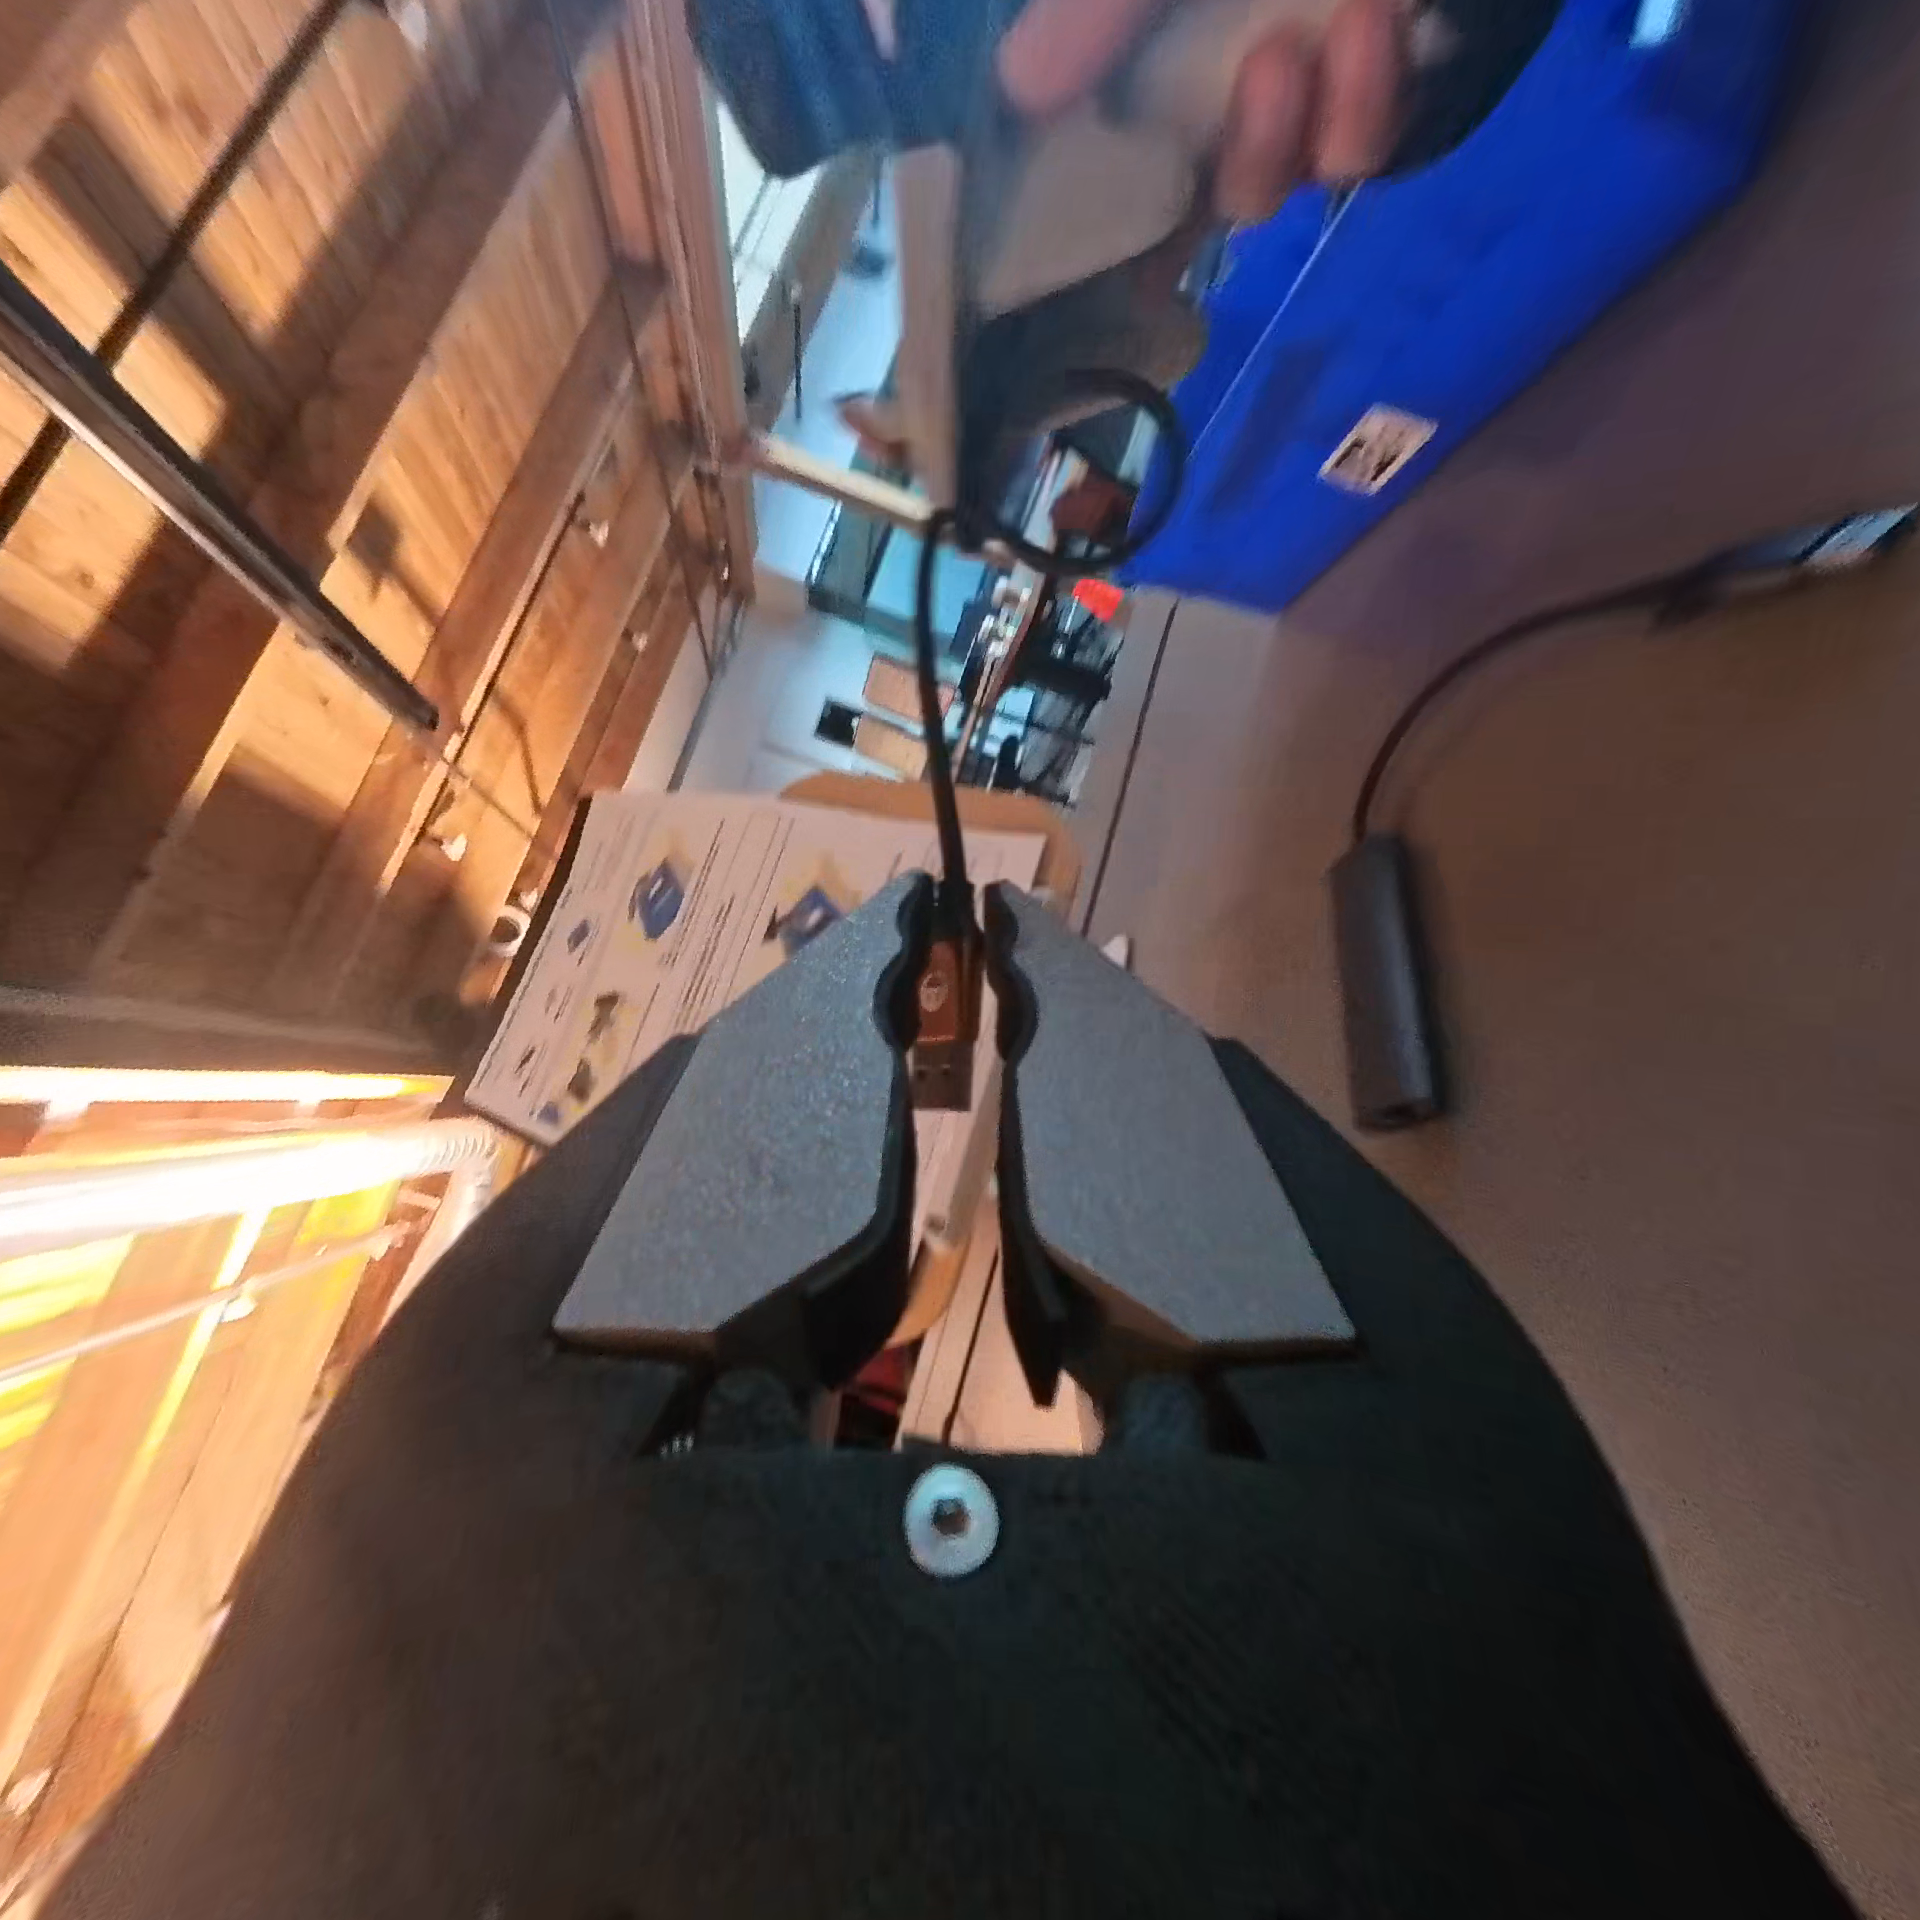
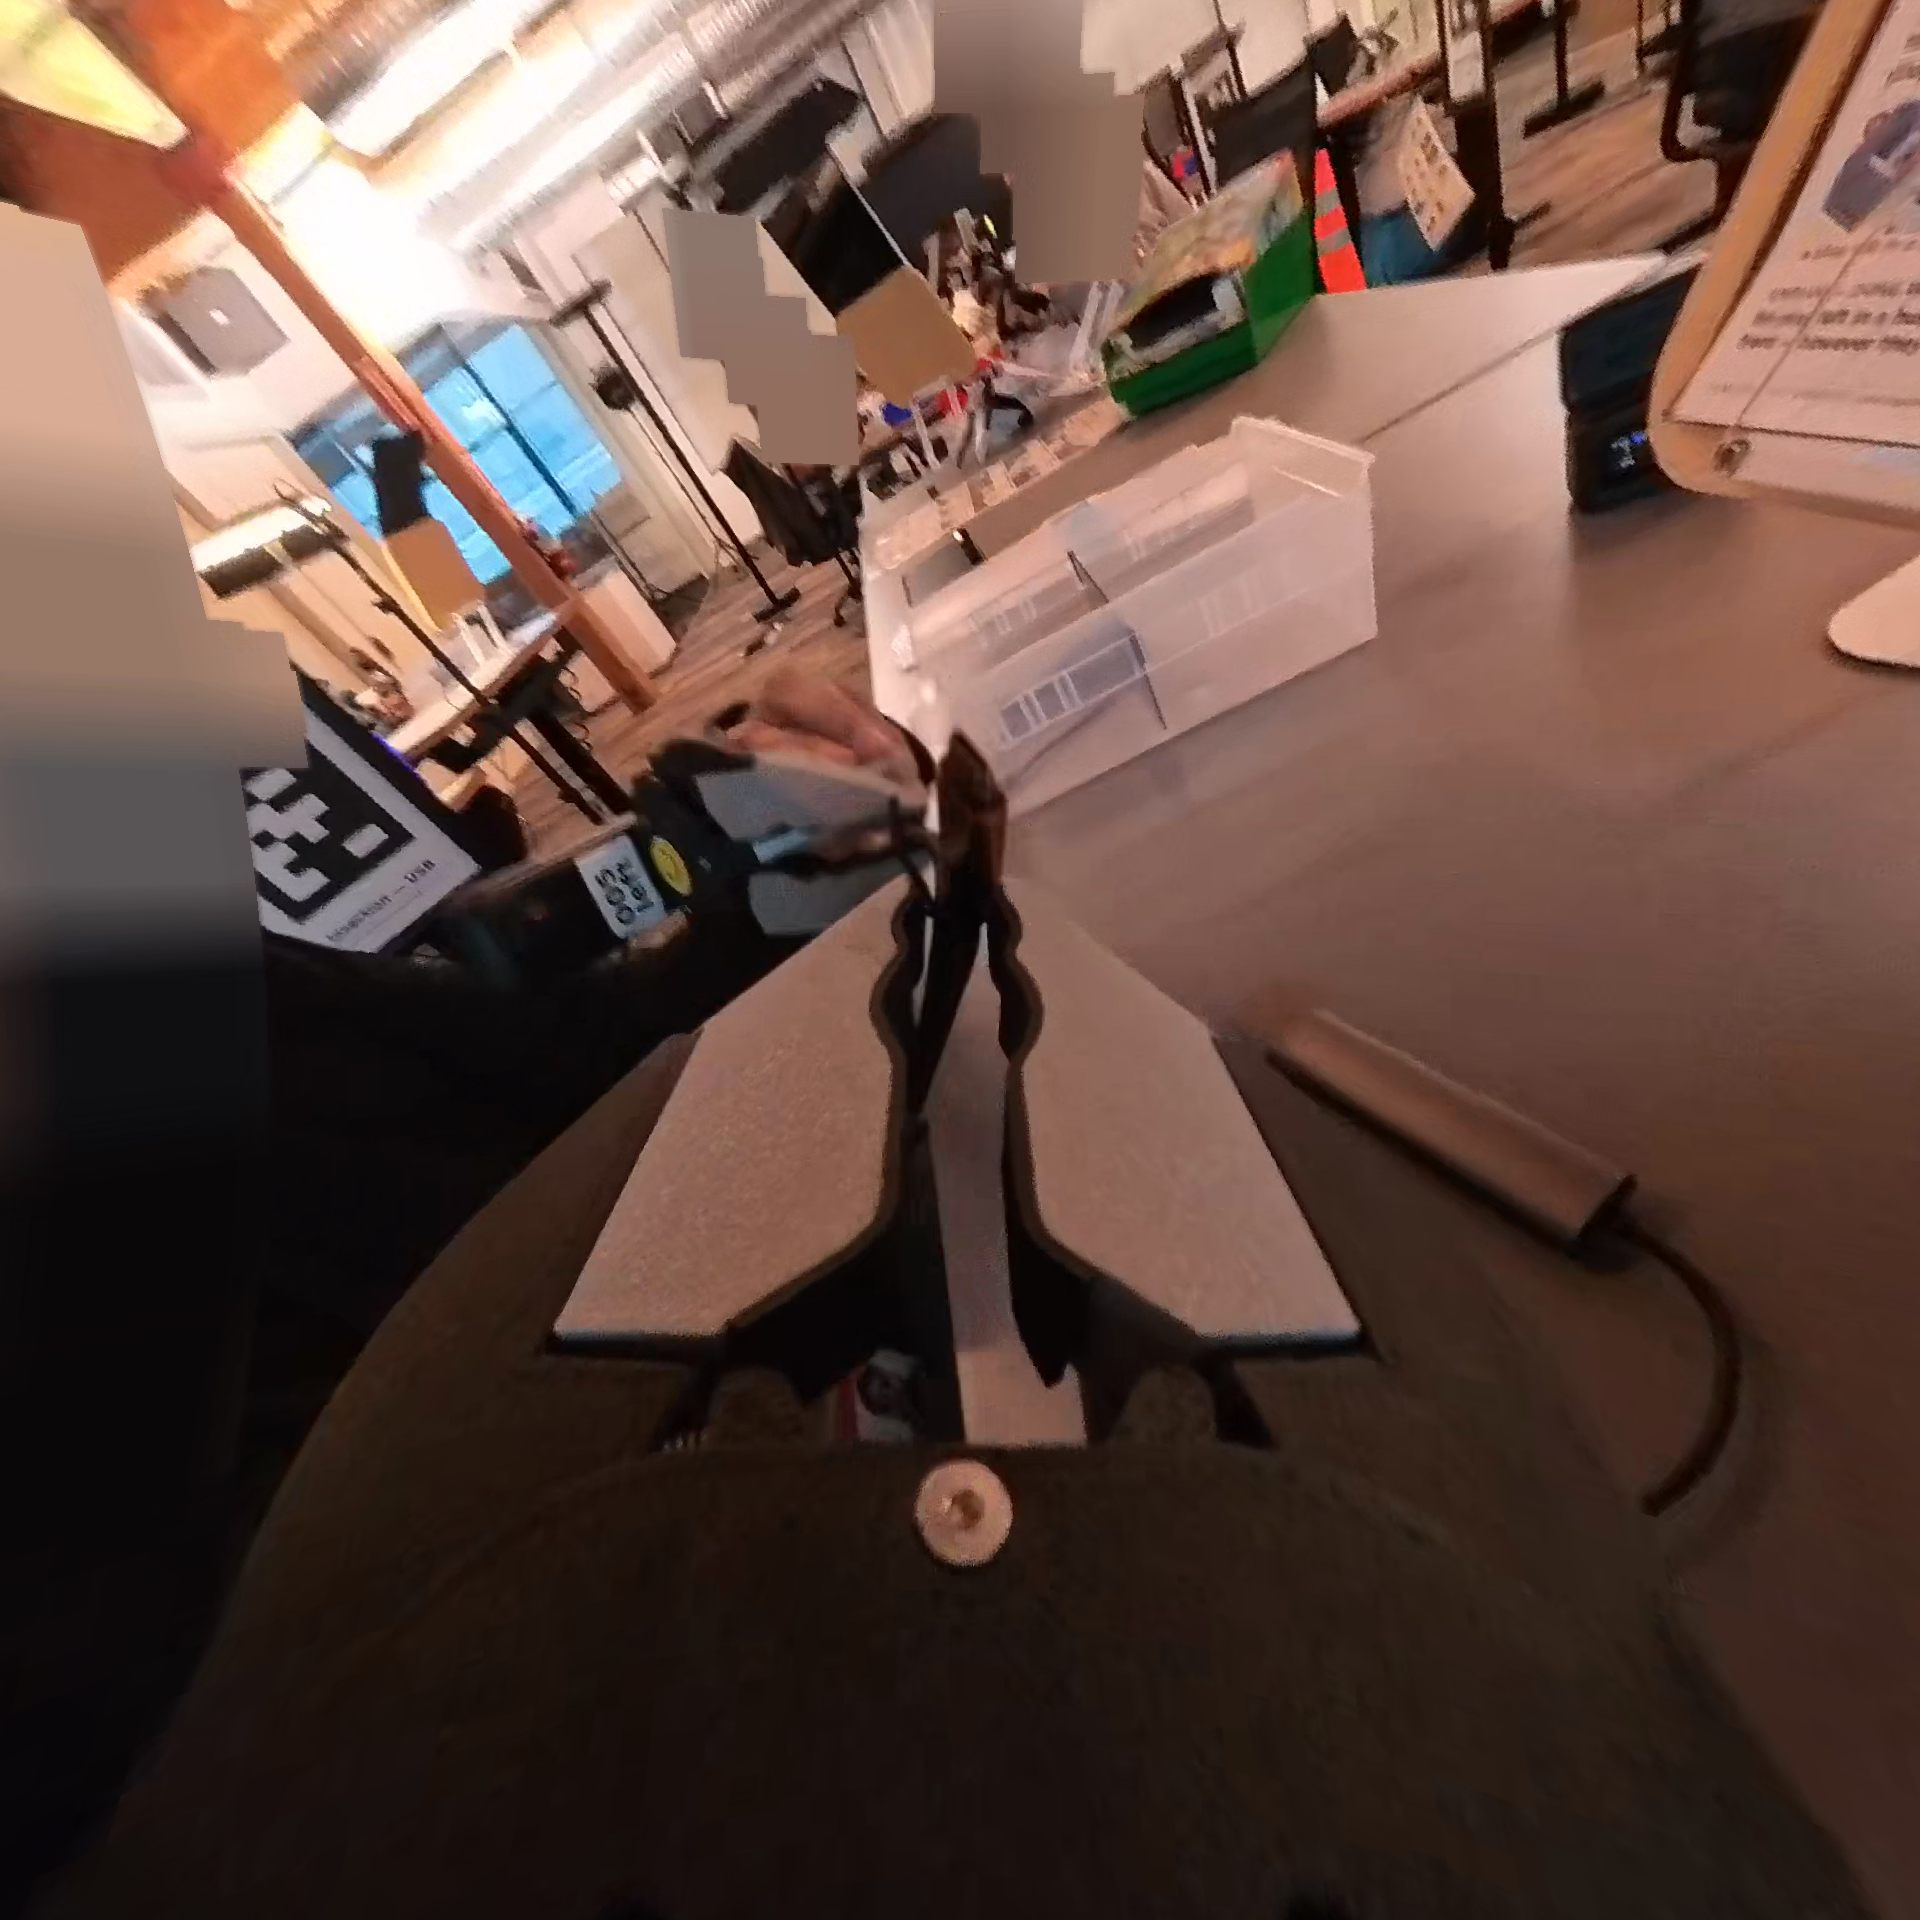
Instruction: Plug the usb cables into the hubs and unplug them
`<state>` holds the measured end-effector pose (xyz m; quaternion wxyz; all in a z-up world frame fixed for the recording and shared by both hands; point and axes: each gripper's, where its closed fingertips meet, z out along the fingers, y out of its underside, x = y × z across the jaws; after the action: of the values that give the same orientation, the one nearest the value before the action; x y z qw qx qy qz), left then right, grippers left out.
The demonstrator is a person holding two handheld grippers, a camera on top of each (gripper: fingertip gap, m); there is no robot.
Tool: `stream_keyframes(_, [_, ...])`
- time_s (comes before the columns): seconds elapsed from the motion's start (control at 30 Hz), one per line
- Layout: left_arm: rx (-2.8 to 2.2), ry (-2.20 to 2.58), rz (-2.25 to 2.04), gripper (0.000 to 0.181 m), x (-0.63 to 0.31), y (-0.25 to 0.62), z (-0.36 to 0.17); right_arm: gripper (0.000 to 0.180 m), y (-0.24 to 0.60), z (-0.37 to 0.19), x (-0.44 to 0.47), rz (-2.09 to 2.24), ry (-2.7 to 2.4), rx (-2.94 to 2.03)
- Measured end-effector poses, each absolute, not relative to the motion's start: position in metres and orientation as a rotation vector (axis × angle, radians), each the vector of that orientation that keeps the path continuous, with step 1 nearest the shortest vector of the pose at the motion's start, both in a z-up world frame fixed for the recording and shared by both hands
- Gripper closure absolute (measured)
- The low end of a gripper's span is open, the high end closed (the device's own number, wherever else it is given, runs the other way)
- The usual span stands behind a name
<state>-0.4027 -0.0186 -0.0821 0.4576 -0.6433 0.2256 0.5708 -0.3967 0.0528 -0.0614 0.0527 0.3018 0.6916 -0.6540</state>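
My left gripper (image 1: 956, 896) is shut on a copper-brown USB plug (image 1: 943, 1013). The plug's metal tip points back toward the camera. Its black cable (image 1: 940, 717) runs forward from the fingertips and curls into a loop. A grey hub (image 1: 1387, 987) lies on the table to the right, apart from the gripper. My right gripper (image 2: 951, 920) is shut on a black cable (image 2: 935, 997), and a dark plug end (image 2: 974, 795) sticks out past the fingertips. The left gripper (image 2: 790, 821) sits just beyond, held by a hand. A grey hub (image 2: 1455, 1143) with its cord lies to the right.
A blue bin (image 1: 1455, 343) and a second hub (image 1: 1808, 545) sit at the far right of the table. A clear plastic box (image 2: 1122, 592), a green box (image 2: 1205, 322) and a stand-up instruction board (image 2: 1808, 260) are on the table ahead.
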Motion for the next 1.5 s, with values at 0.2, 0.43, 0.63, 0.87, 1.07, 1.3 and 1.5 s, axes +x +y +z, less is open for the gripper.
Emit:
stream_keyframes(0.2, [-1.743,0.560,1.478,0.175,-0.441,-0.058,-0.093,0.137,0.058,-0.126,-0.427,-1.650,2.481,1.163])
stream_keyframes(0.43, [-1.833,0.664,1.660,0.176,-0.459,-0.083,-0.101,0.118,0.075,-0.194,-0.481,-1.429,2.670,1.466])
stream_keyframes(0.63, [-1.845,0.686,1.857,0.175,-0.482,-0.100,-0.100,0.116,0.102,-0.239,-0.501,-1.274,2.580,1.715])
stream_keyframes(0.87, [-1.920,0.763,1.898,0.175,-0.496,-0.094,-0.124,0.157,0.074,-0.238,-0.479,-1.345,2.325,1.451])
stream_keyframes(1.07, [-1.927,0.794,1.899,0.175,-0.501,-0.085,-0.138,0.168,0.078,-0.224,-0.476,-1.362,2.464,1.414])
stream_keyframes(1.3, [-1.956,0.806,1.767,0.175,-0.493,-0.069,-0.160,0.180,0.079,-0.151,-0.468,-1.682,2.606,1.325])
stream_keyframes(1.5, [-2.121,0.712,1.583,0.165,-0.496,-0.079,-0.181,0.180,0.093,-0.155,-0.462,-1.536,2.719,1.390])
